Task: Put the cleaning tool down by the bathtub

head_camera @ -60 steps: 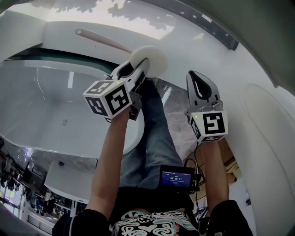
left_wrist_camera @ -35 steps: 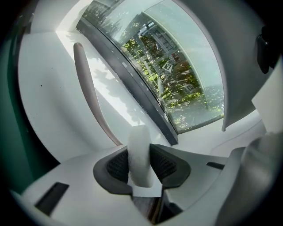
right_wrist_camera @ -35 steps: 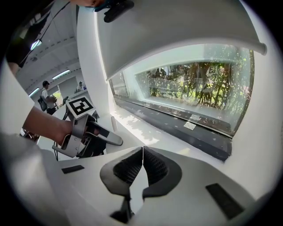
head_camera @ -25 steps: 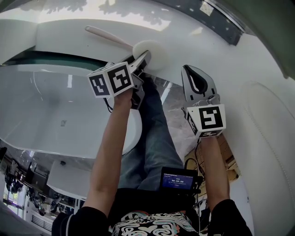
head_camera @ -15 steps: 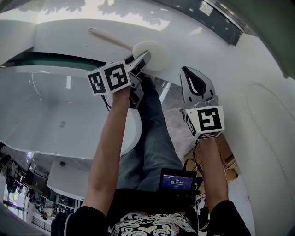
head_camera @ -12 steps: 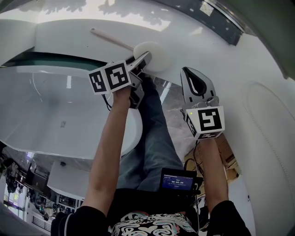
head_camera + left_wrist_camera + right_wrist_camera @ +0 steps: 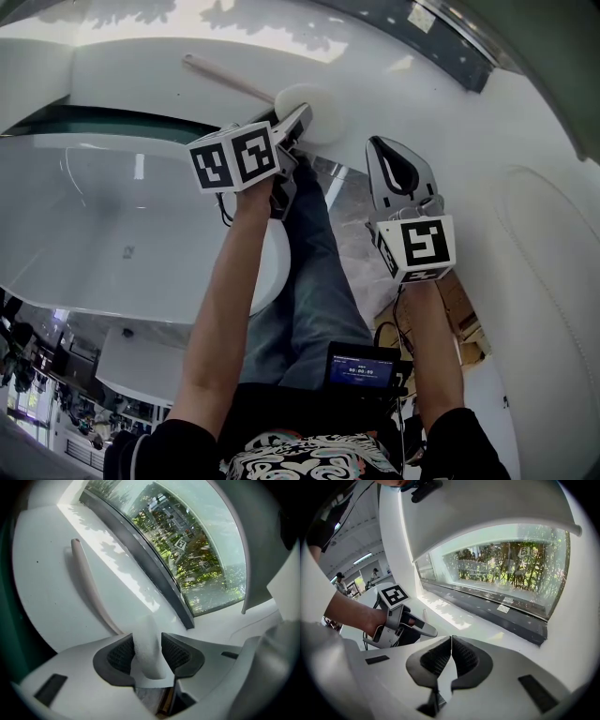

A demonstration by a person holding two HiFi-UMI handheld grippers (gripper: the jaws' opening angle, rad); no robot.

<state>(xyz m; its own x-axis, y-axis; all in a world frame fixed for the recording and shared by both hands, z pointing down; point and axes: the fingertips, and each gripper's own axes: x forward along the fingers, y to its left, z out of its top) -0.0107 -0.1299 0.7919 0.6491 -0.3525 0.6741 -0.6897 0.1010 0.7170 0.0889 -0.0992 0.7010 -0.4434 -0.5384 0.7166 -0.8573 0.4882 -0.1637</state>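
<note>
The cleaning tool is a long pale handle (image 7: 225, 80) with a round white sponge head (image 7: 317, 111). It lies on the white ledge (image 7: 141, 61) behind the bathtub (image 7: 94, 206). My left gripper (image 7: 295, 120) reaches to the sponge head. In the left gripper view the sponge (image 7: 147, 641) fills the gap between the dark pads (image 7: 121, 654), which touch it on both sides as the jaws are opening, and the handle (image 7: 91, 590) runs away across the ledge. My right gripper (image 7: 398, 159) hovers to the right, shut and empty (image 7: 451, 656).
A dark window sill (image 7: 140, 559) and a glass window (image 7: 511, 569) run behind the ledge. A white curved wall (image 7: 553, 281) rises on the right. The person's legs (image 7: 309, 272) stand on the grey marbled floor between tub and wall. A small screen (image 7: 361, 364) hangs at the waist.
The tool and my left gripper have moved farther onto the ledge, and the handle now lies flat. In the last half second the left gripper shifted slightly right. The right gripper barely moved.
</note>
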